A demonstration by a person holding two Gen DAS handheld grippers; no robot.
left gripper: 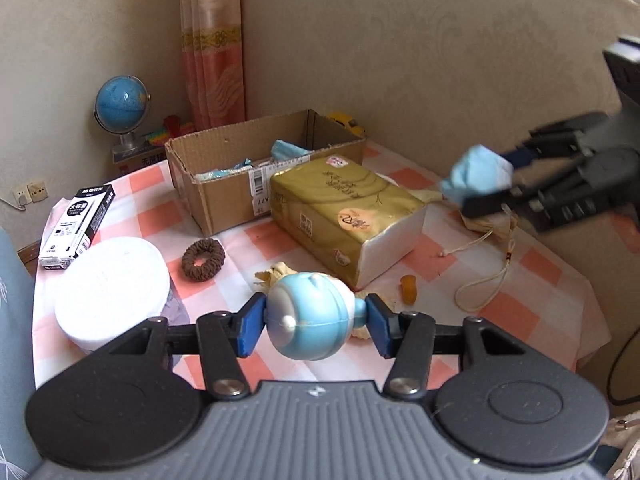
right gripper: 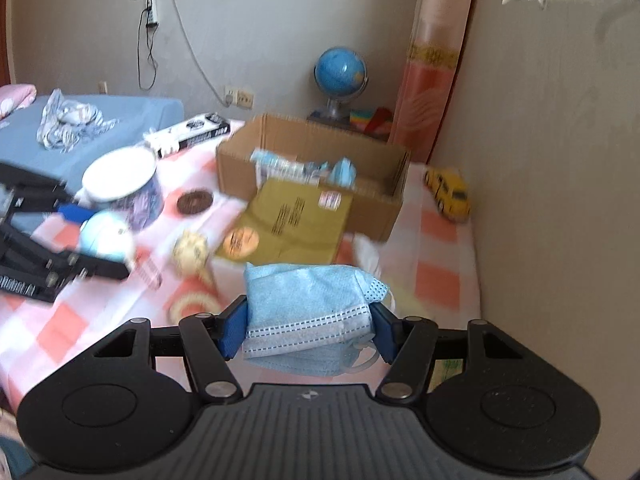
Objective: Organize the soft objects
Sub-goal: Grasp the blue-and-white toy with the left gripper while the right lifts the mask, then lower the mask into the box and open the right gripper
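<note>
My left gripper point(left gripper: 312, 326) is shut on a round blue and white soft toy point(left gripper: 310, 316) and holds it above the checked table's near side. It also shows in the right wrist view point(right gripper: 106, 240). My right gripper point(right gripper: 308, 328) is shut on a folded blue face mask point(right gripper: 308, 308), held in the air right of the tissue pack; in the left wrist view the mask point(left gripper: 478, 178) hangs between the fingers. An open cardboard box point(left gripper: 224, 196) at the back holds more blue masks point(left gripper: 288, 151). A brown scrunchie point(left gripper: 203, 259) lies on the cloth.
A gold tissue pack point(left gripper: 340, 216) lies in front of the box. A white round tin point(left gripper: 112, 292), a black and white carton point(left gripper: 76, 226), a cream drawstring pouch point(left gripper: 490, 222), a small orange piece point(left gripper: 409, 289), a yellow toy car point(right gripper: 448, 194) and a globe point(left gripper: 122, 110) surround them.
</note>
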